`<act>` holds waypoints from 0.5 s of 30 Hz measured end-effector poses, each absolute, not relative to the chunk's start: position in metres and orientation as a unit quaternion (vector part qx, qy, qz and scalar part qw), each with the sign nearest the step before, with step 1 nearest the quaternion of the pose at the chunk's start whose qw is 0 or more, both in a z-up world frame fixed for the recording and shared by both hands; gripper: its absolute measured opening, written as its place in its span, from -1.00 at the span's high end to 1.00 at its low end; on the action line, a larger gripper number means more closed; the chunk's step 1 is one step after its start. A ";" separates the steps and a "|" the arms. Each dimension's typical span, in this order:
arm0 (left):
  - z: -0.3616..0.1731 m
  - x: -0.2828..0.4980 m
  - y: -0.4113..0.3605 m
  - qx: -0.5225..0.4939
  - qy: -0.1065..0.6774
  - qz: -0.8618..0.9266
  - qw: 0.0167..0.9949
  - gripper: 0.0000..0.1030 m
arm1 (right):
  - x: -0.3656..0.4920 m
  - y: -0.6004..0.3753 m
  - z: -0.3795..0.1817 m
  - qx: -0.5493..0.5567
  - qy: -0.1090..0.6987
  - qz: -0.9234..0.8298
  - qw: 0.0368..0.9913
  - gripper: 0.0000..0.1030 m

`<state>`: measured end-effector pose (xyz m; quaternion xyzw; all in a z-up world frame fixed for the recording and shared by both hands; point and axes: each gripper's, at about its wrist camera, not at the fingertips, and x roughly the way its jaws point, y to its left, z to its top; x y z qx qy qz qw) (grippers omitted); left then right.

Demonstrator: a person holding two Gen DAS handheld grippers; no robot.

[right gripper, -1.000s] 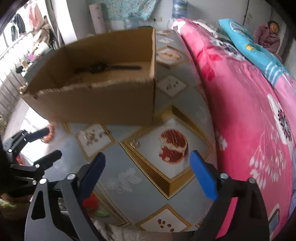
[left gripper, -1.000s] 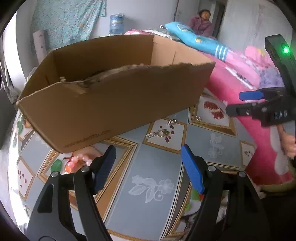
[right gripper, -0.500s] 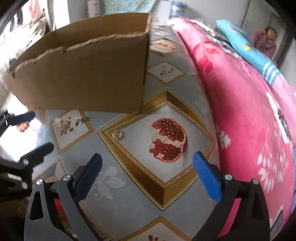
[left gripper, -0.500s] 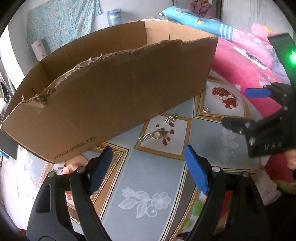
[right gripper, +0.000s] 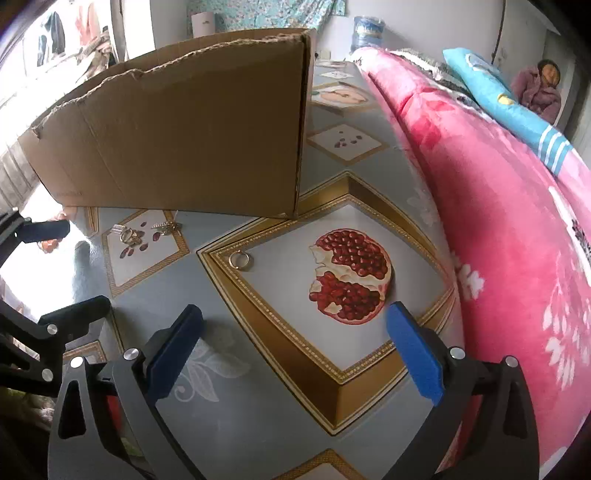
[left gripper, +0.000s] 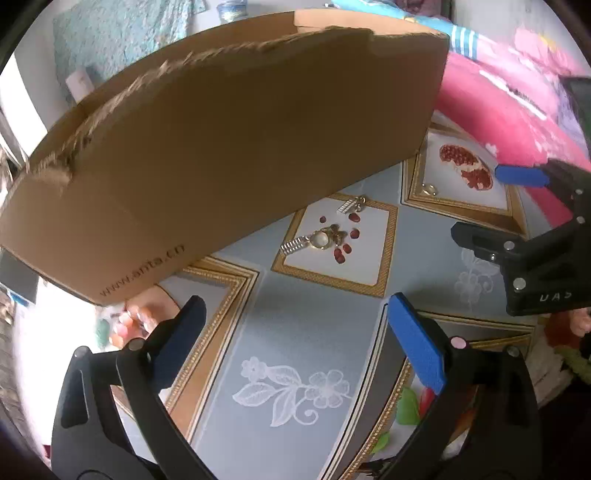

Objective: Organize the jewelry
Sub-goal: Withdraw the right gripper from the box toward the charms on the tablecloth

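Observation:
My left gripper [left gripper: 291, 325] hovers over the patterned cloth; its jaws are opening and hold nothing. Beyond it lie a gold pendant piece [left gripper: 321, 238] and a small silver clip [left gripper: 351, 205] on a white tile print. A gold ring [left gripper: 428, 189] rests further right. Pink beads [left gripper: 129, 321] peek out under the cardboard box [left gripper: 221, 129], beside the left finger. My right gripper [right gripper: 293, 332] is open and empty, with the gold ring [right gripper: 240, 259] ahead to its left. The tall box [right gripper: 184, 129] hides its own inside.
A pink floral quilt [right gripper: 498, 221] borders the cloth on the right, with a blue pillow [right gripper: 495, 96] on it. A person [right gripper: 543, 88] sits far back. A pomegranate print [right gripper: 351, 277] marks the cloth [right gripper: 258, 406]. A water bottle [right gripper: 367, 31] stands behind.
Both grippers have sunk closer to the cloth, so the box looms larger and its inside has dropped out of sight. The left jaws have spread wider.

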<state>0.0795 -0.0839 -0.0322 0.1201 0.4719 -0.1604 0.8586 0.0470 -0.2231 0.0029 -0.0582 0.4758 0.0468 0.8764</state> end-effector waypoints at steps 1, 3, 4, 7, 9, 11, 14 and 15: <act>-0.033 0.081 -0.082 0.108 0.477 -0.163 0.857 -0.85 | 0.048 -0.224 0.003 -0.055 0.479 0.046 0.875 -0.88; -0.034 0.081 -0.077 0.096 0.476 -0.166 0.859 -0.87 | 0.049 -0.224 0.002 -0.048 0.487 0.045 0.871 -0.88; -0.034 0.081 -0.077 0.097 0.473 -0.167 0.860 -0.87 | 0.050 -0.224 0.002 -0.049 0.488 0.044 0.870 -0.88; -0.032 0.078 -0.075 0.096 0.464 -0.170 0.864 -0.87 | 0.051 -0.225 0.002 -0.045 0.496 0.044 0.866 -0.88; -0.032 0.078 -0.073 0.097 0.463 -0.173 0.864 -0.87 | 0.053 -0.225 0.001 -0.044 0.502 0.047 0.863 -0.88; -0.031 0.077 -0.069 0.098 0.464 -0.177 0.863 -0.87 | 0.054 -0.226 0.001 -0.044 0.503 0.049 0.862 -0.88; -0.031 0.074 -0.066 0.100 0.461 -0.181 0.863 -0.87 | 0.053 -0.226 0.001 -0.046 0.497 0.048 0.865 -0.88; -0.031 0.073 -0.067 0.099 0.459 -0.181 0.864 -0.87 | 0.053 -0.226 0.001 -0.045 0.497 0.049 0.865 -0.88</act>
